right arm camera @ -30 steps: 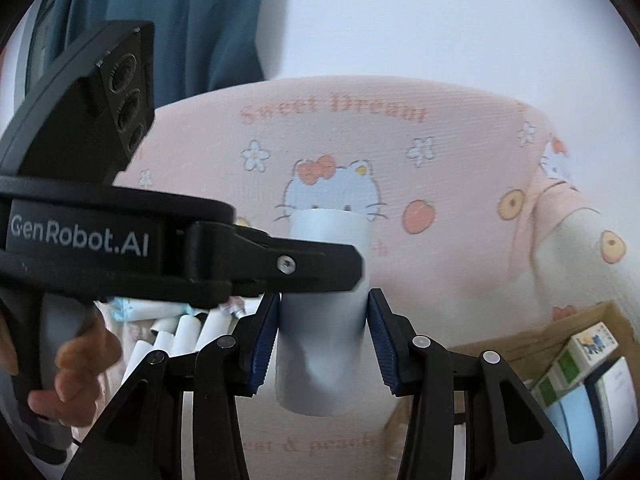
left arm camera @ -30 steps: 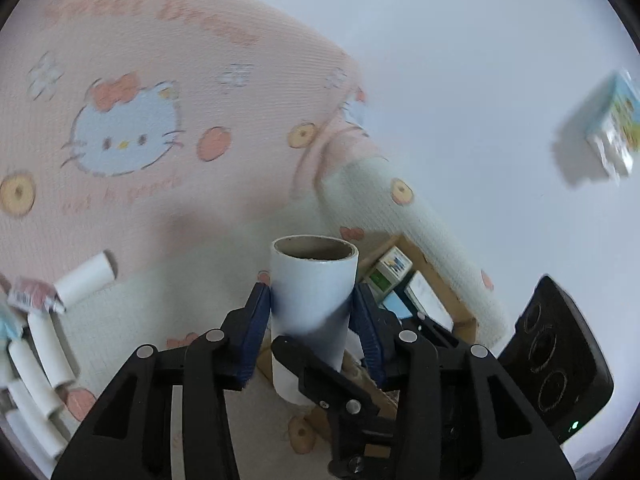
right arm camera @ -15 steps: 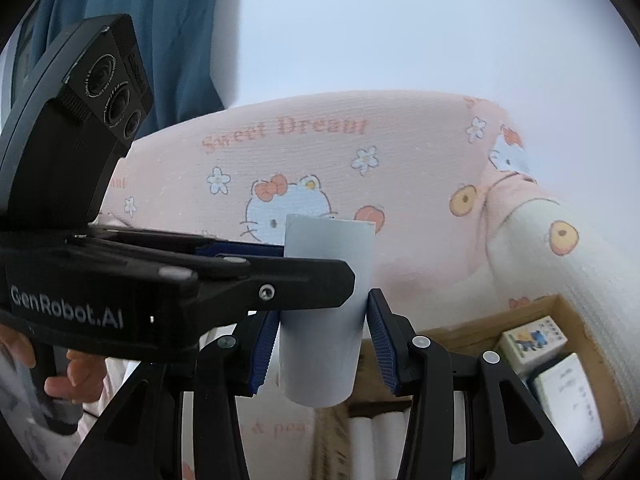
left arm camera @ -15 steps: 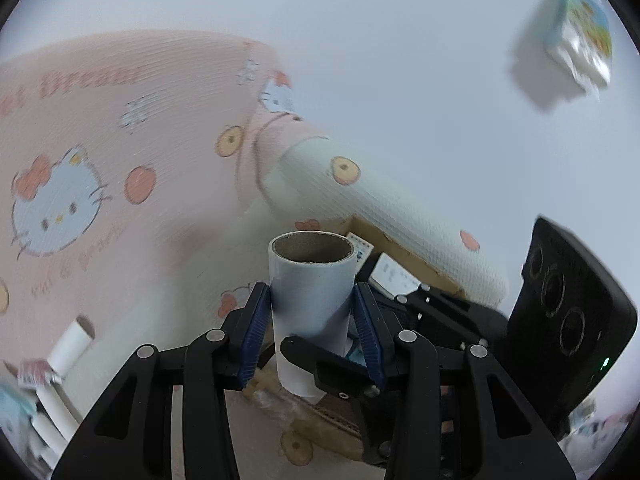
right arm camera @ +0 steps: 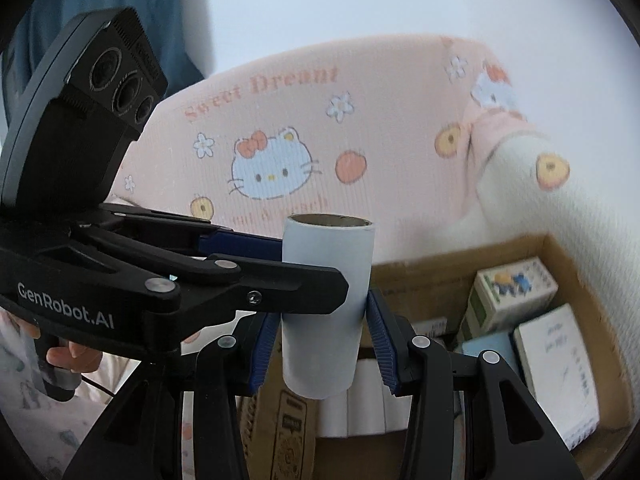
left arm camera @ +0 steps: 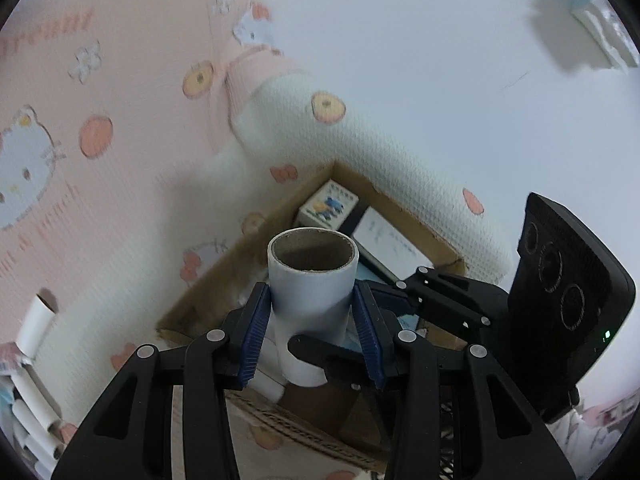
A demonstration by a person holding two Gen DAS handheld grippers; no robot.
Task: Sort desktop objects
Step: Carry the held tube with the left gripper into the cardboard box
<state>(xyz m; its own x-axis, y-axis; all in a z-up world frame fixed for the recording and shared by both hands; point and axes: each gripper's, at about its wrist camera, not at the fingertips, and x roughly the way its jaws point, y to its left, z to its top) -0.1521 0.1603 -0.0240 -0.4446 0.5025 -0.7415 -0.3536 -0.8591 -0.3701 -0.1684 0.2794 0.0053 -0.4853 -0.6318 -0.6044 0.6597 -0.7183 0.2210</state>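
Both grippers, left gripper (left arm camera: 310, 330) and right gripper (right arm camera: 320, 344), stay clamped on one white cardboard tube (left arm camera: 312, 280), upright, now over the cardboard box (left arm camera: 404, 208)'s edge instead of the pink blanket (right arm camera: 360, 128). Box holds small cartons (right arm camera: 508, 296) and more tubes; judged ready to lower in.

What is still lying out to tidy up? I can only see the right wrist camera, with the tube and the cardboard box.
Observer: In the left wrist view, a heap of white tubes lies at the far left, by the blanket.
Operator: Anything else near it?
Observer: One loose tube lies a little apart from that heap.
Operator: And off the blanket?
Observer: A blue and white packet lies on the white surface beyond it.
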